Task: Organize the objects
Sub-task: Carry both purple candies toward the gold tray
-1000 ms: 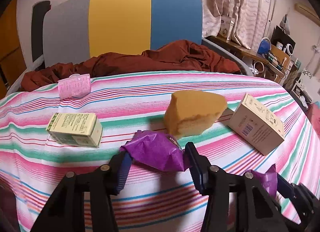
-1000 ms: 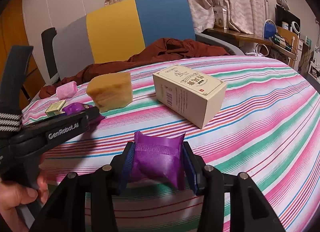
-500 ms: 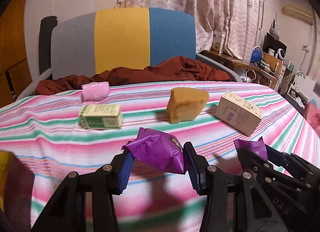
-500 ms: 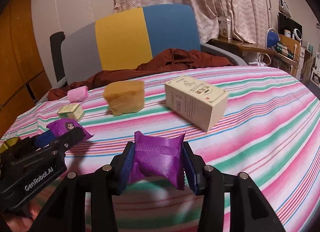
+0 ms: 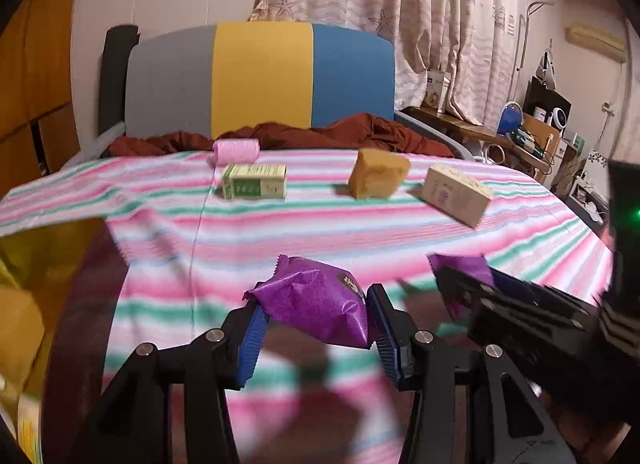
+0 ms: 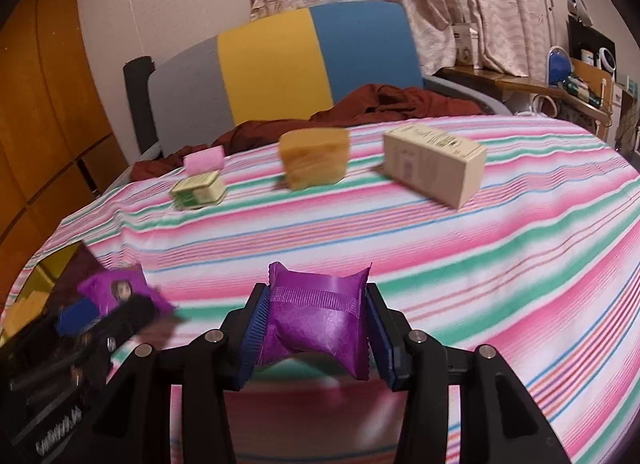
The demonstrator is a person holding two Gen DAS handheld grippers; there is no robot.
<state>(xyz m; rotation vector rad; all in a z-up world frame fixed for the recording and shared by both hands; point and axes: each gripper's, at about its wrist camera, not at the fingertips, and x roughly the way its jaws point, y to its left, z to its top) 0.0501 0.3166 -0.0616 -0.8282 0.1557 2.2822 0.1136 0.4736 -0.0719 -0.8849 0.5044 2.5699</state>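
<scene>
Both hand-held grippers pinch purple packets. Left hand-held gripper (image 5: 314, 326) presses its ribbed blue pads on a crinkled, glossy purple packet (image 5: 314, 300) with serrated ends, held above the striped cloth (image 5: 320, 232). Right hand-held gripper (image 6: 316, 334) squeezes a second purple packet (image 6: 318, 322), pillow-shaped with a pleated seam, also off the surface. Farther back on the cloth stand a small green-and-cream box (image 5: 255, 181), a pink wrapped roll (image 5: 236, 150) just behind it, a yellow porous sponge block (image 5: 376, 178) and a plain cream carton (image 5: 456, 194) with small print too blurred to read. Cloth stripes run pink, green and white. Behind it lie rumpled rust-brown fabric (image 5: 360, 132), a grey, yellow and blue headboard (image 5: 260, 76) and starfish-patterned curtains (image 5: 400, 4).
</scene>
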